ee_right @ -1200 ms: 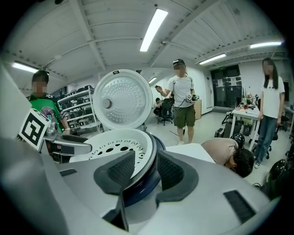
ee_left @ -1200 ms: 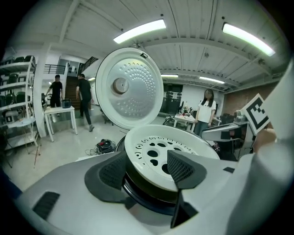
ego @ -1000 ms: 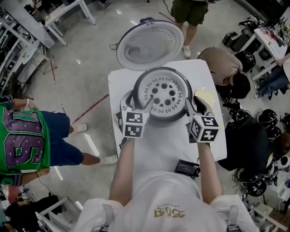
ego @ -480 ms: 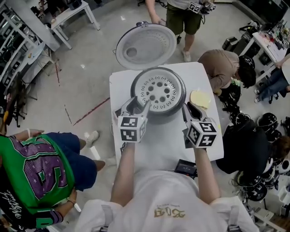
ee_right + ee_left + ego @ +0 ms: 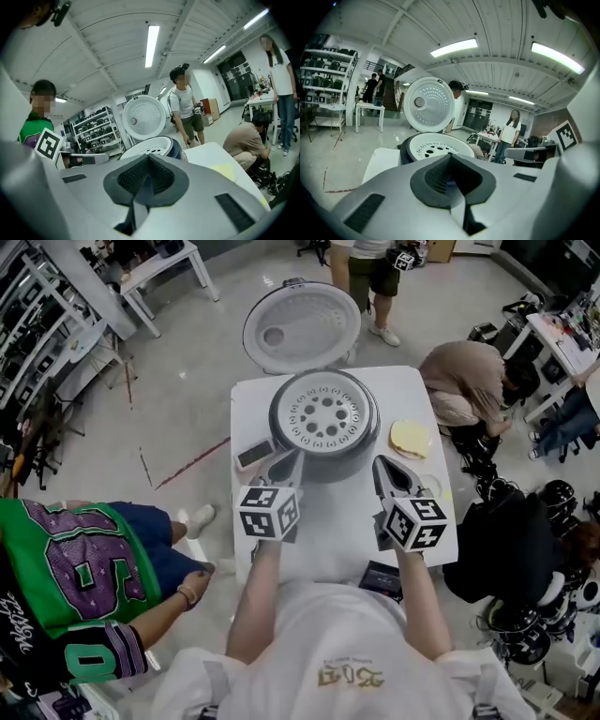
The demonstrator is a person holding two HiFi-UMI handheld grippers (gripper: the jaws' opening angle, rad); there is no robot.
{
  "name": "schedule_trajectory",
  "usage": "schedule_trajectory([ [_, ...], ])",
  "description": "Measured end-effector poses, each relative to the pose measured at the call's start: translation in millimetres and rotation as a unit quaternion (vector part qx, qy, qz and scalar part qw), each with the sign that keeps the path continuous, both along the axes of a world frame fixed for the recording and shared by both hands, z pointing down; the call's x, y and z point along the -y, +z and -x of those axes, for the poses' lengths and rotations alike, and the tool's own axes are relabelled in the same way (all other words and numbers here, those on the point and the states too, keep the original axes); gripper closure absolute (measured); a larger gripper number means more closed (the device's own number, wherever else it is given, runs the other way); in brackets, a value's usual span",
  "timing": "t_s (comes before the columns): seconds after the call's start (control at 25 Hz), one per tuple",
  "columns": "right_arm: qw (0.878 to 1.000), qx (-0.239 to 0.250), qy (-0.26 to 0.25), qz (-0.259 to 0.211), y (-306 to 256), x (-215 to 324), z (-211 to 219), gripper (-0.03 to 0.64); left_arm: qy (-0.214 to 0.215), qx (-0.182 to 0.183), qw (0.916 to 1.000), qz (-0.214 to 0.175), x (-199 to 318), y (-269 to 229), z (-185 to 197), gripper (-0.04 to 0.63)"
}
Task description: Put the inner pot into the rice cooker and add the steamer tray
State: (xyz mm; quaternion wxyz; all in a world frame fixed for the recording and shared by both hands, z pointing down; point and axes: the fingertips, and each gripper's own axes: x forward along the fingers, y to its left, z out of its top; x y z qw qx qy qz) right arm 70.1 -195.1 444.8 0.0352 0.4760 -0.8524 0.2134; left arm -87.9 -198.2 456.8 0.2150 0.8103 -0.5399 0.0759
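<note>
The tray (image 5: 324,416) sits flat in the mouth of the cooker (image 5: 328,468), which stands at the middle of the tabletop's (image 5: 417,390) far edge. The lid (image 5: 302,326) is swung open beyond that edge. The pot itself is hidden under the tray, so I can only judge that it is already inside.

The tray is a pale round disc. It has one large hole at its centre, rings of smaller round holes about that, and a raised rim that fills the cooker's opening.

I judge it to be light, thin and stiff, so it should lift as one piece without sagging. Its smooth surface may slide in a pinch, and a pull on one side would probably tip or jam it in the opening. The best hold looks to be the raised rim, taken at two opposite sides, one gripper each.

The left gripper (image 5: 284,465) is over the tabletop just short of the cooker, toward the left edge. Its jaws have just closed and are pressed together with nothing between them. The right gripper (image 5: 384,470) matches it toward the right edge: its jaws have also just closed, pressed together and empty. Neither touches the cooker.

A yellow pad (image 5: 410,437) lies near the right edge.
</note>
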Motion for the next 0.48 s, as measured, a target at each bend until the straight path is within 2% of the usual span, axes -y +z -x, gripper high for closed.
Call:
schedule_trajectory([
  [0.48, 1.000, -0.007, 0.006, -0.011, -5.1, -13.0, -12.6, 0.606, 0.004, -0.009, 0.9999, 0.006, -17.4, 0.8, -11.6, 0.580],
])
